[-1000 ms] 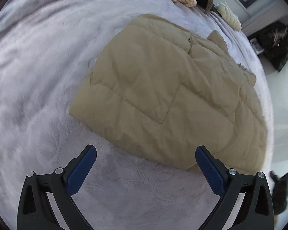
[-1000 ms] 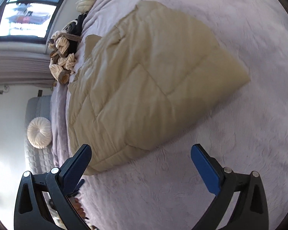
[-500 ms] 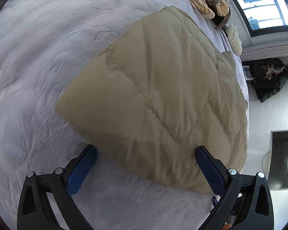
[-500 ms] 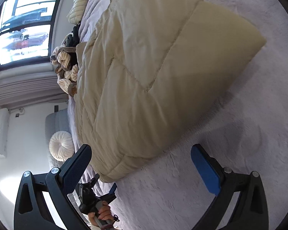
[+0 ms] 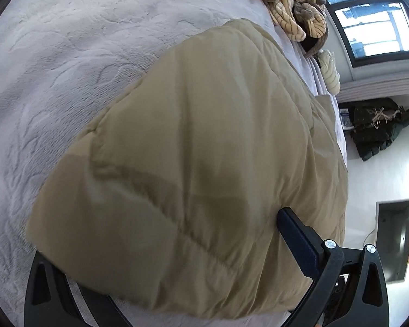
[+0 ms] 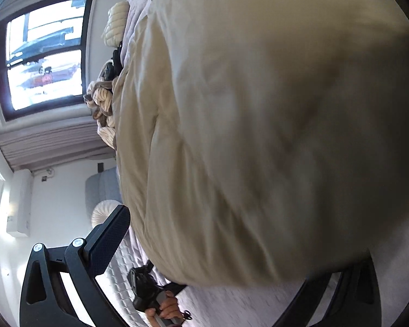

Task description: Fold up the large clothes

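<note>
One beige quilted jacket (image 5: 193,163), lengthwise toward window (image 5: 376,24)

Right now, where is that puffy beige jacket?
The beige quilted jacket lies folded on the grey bedspread, filling both wrist views, its near edge between the left gripper fingers.

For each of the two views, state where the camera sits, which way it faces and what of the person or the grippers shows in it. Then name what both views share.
Left wrist: on the left gripper, looking along its fingers across the beige padded coat on the grey bedspread toward the window; one blue pad shows, the other is under the coat.
Right wrist: on the right gripper, close against the coat; one blue pad and the person's hand on the other gripper show.
Shared: coat, bed, window, knitted pile.
</note>
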`<state>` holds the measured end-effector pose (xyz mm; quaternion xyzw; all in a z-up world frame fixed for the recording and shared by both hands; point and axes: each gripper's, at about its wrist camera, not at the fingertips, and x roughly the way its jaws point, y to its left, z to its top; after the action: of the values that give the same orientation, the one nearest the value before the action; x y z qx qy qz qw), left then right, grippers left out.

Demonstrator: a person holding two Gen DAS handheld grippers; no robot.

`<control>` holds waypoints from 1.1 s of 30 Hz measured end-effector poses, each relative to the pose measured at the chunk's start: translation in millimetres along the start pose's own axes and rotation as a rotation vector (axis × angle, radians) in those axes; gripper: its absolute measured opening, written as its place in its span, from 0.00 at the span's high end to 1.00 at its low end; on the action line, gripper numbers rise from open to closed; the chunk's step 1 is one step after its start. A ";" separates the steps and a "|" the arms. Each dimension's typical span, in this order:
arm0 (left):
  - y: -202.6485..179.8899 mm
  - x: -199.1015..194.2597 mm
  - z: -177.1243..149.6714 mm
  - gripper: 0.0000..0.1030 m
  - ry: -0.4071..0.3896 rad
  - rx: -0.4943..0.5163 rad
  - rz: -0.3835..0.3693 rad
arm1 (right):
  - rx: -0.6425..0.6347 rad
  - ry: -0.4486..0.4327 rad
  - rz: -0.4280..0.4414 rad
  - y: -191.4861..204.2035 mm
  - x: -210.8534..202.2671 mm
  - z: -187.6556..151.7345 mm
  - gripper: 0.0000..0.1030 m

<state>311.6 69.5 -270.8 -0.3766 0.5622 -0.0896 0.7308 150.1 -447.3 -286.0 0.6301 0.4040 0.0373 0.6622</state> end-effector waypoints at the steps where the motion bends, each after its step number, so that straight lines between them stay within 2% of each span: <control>1: -1.3 2.4 1.9 0.00 -0.002 -0.004 0.004 | -0.003 -0.004 -0.003 0.5 2.6 1.1 0.00; 4: -8.9 7.8 5.6 0.01 -0.005 -0.006 0.015 | -0.004 -0.008 -0.010 0.2 5.0 1.0 0.00; 5: -10.4 7.6 6.4 0.11 -0.010 -0.004 0.015 | 0.001 -0.009 -0.007 -0.6 4.2 0.4 0.00; 6: -12.1 6.2 7.2 0.27 -0.014 0.001 0.003 | 0.004 -0.009 -0.001 -1.2 2.2 -0.7 0.00; 7: -14.6 6.6 7.5 0.35 -0.010 0.003 -0.014 | 0.007 -0.008 0.004 -1.8 0.5 -2.0 0.00; 9: -16.1 3.8 9.7 0.64 -0.001 -0.003 -0.061 | 0.021 -0.012 0.012 -2.0 -2.8 -4.0 0.01; 11: -17.8 -0.6 11.9 0.75 0.003 0.000 -0.109 | 0.034 -0.013 0.011 -3.7 -5.4 -5.7 0.05; 12: -21.3 -3.8 13.0 0.78 -0.003 0.009 -0.121 | 0.040 -0.011 0.001 -4.9 -6.2 -6.4 0.16; 13: -23.6 -6.7 12.7 0.79 -0.008 0.016 -0.129 | 0.053 -0.006 -0.012 -8.2 -7.4 -7.3 0.33; 14: -26.0 -9.6 12.2 0.80 -0.012 0.022 -0.138 | 0.063 -0.004 -0.005 -10.5 -8.7 -7.6 0.38; 16: -32.0 -16.6 11.5 0.83 -0.025 0.034 -0.162 | 0.073 0.005 0.033 -13.7 -12.3 -9.7 0.58; 19: -41.2 -30.3 8.1 0.85 -0.049 0.056 -0.193 | 0.046 0.018 0.054 -9.6 -19.3 -12.9 0.69; 22: -49.7 -46.0 1.6 0.85 -0.072 0.078 -0.217 | 0.015 0.031 0.075 -3.8 -28.7 -15.5 0.74; 27: -55.9 -72.8 -17.3 0.85 -0.086 0.113 -0.230 | -0.011 0.047 0.099 -1.9 -38.6 -15.9 0.76; 33: -35.1 -103.9 -49.0 0.85 -0.051 0.130 -0.227 | -0.038 0.071 0.090 -9.9 -67.3 -39.1 0.76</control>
<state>241.8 80.5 -173.7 -0.3917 0.4904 -0.1982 0.7528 77.7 -455.5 -257.1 0.6333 0.3977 0.0972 0.6568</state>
